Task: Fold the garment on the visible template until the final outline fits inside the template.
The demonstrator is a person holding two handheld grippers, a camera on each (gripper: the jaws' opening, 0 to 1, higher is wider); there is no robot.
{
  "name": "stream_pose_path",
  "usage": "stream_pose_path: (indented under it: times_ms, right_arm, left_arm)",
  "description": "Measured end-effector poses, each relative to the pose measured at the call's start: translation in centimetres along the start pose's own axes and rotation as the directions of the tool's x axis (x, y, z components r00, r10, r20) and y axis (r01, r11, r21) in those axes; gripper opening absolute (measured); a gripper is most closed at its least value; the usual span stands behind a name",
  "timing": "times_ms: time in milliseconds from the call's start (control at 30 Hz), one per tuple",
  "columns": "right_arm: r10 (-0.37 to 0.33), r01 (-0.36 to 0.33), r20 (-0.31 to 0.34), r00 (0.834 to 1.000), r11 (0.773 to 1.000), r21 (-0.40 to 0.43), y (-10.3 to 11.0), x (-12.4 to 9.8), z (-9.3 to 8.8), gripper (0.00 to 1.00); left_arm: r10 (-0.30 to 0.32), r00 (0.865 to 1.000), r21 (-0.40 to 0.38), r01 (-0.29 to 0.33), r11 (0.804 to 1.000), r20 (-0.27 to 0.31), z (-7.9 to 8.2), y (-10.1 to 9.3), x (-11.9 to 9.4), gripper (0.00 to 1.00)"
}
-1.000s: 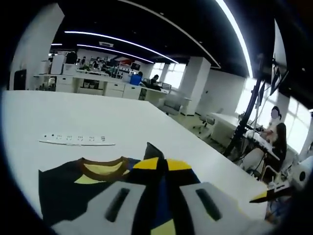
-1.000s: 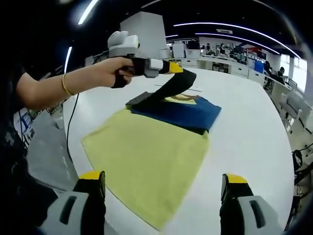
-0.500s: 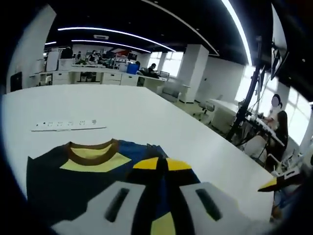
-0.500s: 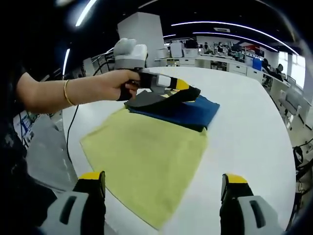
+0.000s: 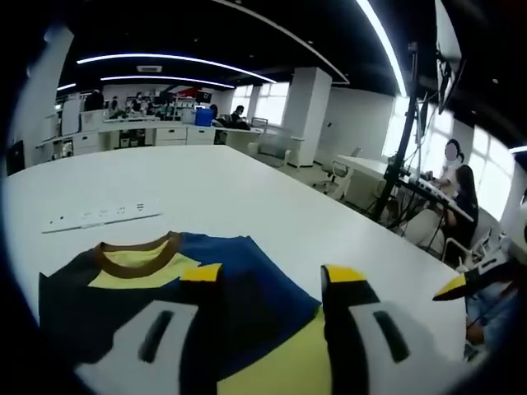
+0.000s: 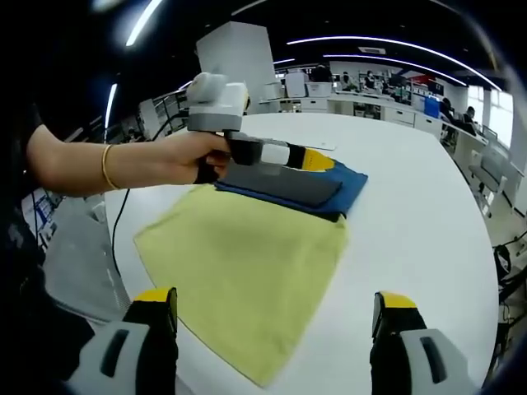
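A folded dark-blue-and-black shirt with a brown collar (image 5: pixel 156 271) lies on the far end of the yellow cloth template (image 6: pixel 247 271) on the white surface (image 6: pixel 420 214). The left gripper (image 5: pixel 268 284) hovers over it with jaws wide and empty; the right gripper (image 6: pixel 276 317) waits, jaws wide. Judged mid-fold; next, grip another edge.

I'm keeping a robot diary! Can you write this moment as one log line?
step: folding shirt | left gripper: open, over shirt | right gripper: open, empty | yellow cloth: flat on table

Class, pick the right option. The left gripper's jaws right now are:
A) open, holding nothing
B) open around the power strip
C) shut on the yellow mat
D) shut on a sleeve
A: in its own view the left gripper has its jaws spread apart above the garment, with nothing between them.
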State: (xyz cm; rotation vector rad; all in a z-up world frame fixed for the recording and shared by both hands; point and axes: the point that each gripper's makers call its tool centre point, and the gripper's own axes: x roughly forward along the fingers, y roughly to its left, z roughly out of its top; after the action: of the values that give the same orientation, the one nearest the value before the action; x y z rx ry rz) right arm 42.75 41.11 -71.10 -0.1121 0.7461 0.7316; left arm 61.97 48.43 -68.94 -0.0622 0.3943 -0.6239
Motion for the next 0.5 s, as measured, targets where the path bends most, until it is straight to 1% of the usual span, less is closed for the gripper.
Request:
stream_pose_path:
  times_ms: [133,200,267,333,400,500]
  right_arm:
    - [0.011,-0.011,0.000,1.000,1.000,-0.015,0.3,0.1,0.3,1.00]
    - [0.013,-0.013,0.004,1.000,1.000,-0.026,0.4,0.1,0.6,1.00]
    - [0.016,-0.016,0.011,1.000,0.999,-0.030,0.5,0.1,0.9,1.00]
    - [0.017,-0.016,0.014,1.000,0.999,-0.033,0.5,0.1,1.1,1.00]
    - [0.019,-0.019,0.013,1.000,0.999,-0.038,0.6,0.1,1.2,1.00]
    - [0.022,-0.022,0.009,1.000,0.999,-0.046,0.7,0.2,1.2,1.00]
  left_arm:
    - [0.007,1.000,0.016,-0.007,1.000,0.008,0.3,0.7,-0.8,0.60]
    - [0.010,1.000,0.021,-0.010,1.000,0.006,0.3,0.9,-1.2,0.63]
    - [0.009,1.000,0.048,-0.009,0.999,0.002,0.4,1.1,-1.7,0.66]
    - [0.012,1.000,0.060,-0.012,0.998,0.003,0.5,1.3,-2.1,0.71]
    - [0.017,1.000,0.068,-0.018,0.998,0.010,0.8,1.8,-2.6,0.77]
    - [0.037,0.999,0.079,-0.039,0.996,0.026,1.4,3.0,-3.4,0.84]
